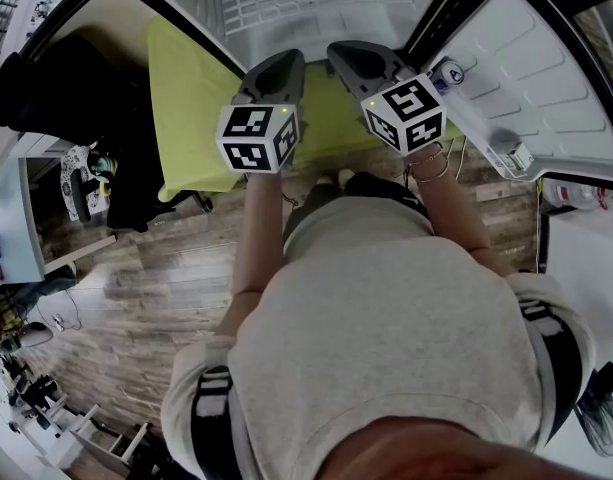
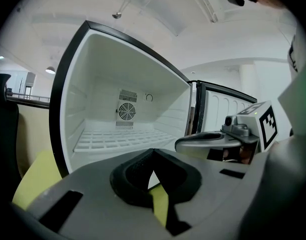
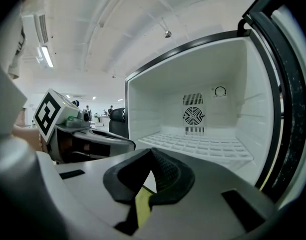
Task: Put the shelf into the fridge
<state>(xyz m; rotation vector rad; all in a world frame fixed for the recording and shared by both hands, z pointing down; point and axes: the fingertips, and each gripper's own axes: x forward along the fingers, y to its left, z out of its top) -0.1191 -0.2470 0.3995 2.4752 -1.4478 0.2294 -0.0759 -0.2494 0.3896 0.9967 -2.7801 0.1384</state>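
Fridge (image 1: 191,3) upper part cut by frame top (head view); door (image 1: 546,78) rt edge cut too.

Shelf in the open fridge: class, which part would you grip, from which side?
Best grip the shelf by its front edge, coming in through the open front of the fridge. It lies flat, boxed in at sides and back, so only that thin edge is free.
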